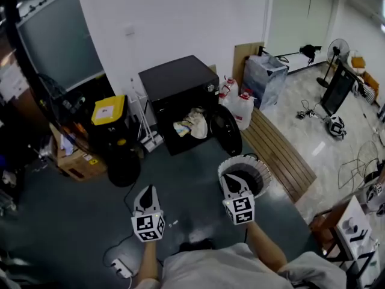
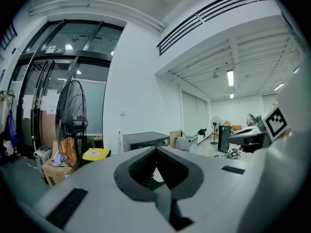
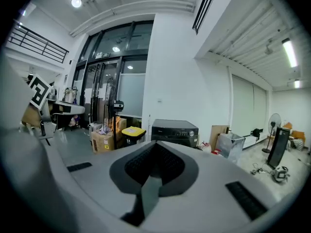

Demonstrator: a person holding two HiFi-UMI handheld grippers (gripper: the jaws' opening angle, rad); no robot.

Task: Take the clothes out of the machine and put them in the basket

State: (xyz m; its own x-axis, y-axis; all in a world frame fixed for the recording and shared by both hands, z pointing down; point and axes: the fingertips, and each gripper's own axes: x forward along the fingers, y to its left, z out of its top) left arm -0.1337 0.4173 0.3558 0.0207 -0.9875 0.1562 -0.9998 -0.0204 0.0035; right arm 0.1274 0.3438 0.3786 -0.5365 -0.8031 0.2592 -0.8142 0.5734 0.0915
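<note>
The left gripper (image 1: pixel 146 191) and right gripper (image 1: pixel 231 179) were closed, empty, at lower centre — the right overlapping the basket (image 1: pixel 263 174), clothes (image 1: pixel 192 124) in the open machine (image 1: pixel 177 80) above.

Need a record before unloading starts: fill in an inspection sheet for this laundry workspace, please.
Surface: dark grey floor.
Job's things: black front-loading machine, round door open, light clothes in the drum; white slatted basket upright in front of it.
Clutter: yellow-lidded bin, cardboard box, white plastic jugs.
Grippers: left gripper and right gripper, jaws together, both empty.
Cables: black cable running to a white power strip.
Surroundings: wooden slatted panel, standing fan, white wall.
</note>
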